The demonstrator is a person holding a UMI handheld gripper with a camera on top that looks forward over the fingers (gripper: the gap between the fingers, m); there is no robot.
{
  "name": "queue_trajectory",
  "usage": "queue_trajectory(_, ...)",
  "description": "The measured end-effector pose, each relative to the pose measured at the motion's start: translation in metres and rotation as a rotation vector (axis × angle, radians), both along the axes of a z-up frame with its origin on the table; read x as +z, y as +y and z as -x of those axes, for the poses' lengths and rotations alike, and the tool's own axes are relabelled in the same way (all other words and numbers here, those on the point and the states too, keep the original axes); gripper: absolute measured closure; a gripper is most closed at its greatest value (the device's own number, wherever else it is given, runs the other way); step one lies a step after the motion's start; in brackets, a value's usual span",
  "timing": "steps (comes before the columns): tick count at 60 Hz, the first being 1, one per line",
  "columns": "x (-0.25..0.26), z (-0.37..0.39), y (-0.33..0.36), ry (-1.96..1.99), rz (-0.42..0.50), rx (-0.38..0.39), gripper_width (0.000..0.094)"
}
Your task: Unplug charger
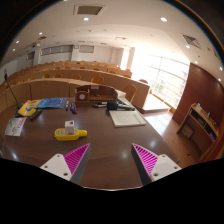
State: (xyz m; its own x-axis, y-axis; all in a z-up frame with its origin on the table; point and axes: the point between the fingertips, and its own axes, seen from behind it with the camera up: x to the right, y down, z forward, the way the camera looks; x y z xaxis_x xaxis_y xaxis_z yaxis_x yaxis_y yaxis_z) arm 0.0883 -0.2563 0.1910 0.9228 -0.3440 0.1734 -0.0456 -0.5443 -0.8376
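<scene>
1. Magenta pads (76, 157) line the tongs (110, 160), whose fingers stand wide apart and hold nothing, level above the near edge of the counter (105, 140).
2. Just ahead lies a yellow device (70, 133); beyond, papers (127, 117) and a dark box (96, 94).
3. Step in hand: approach. No charger can be identified with certainty; it is probably among the dark clutter (118, 103) beside the box, so the next move calls for advancing there.

The single camera rides on the gripper (105, 161), looking forward along both fingers from above a dark brown wooden table (110, 140), facing a large room with bright windows (168, 72) beyond.
</scene>
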Motion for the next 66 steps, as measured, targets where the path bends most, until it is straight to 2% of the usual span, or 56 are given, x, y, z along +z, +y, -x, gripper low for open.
queue_trajectory(21, -0.028, 0.026, -0.032, -0.006, 0.077, -0.062, 0.0089)
queue_trajectory(33, -0.072, 0.082, -0.026, 0.039, 0.105, -0.016, 0.0084)
queue_trajectory(37, -0.082, 0.106, -0.011, 0.06, 0.077, 0.026, 0.0084)
queue_trajectory(45, -0.092, 0.147, 0.041, 0.117, -0.046, 0.12, 0.0085)
queue_trajectory(53, -0.094, 0.145, 0.1, 0.09, -0.131, 0.162, 0.0085)
queue_trajectory(66, -0.117, 0.126, 0.188, 0.101, -0.158, 0.21, 0.0086)
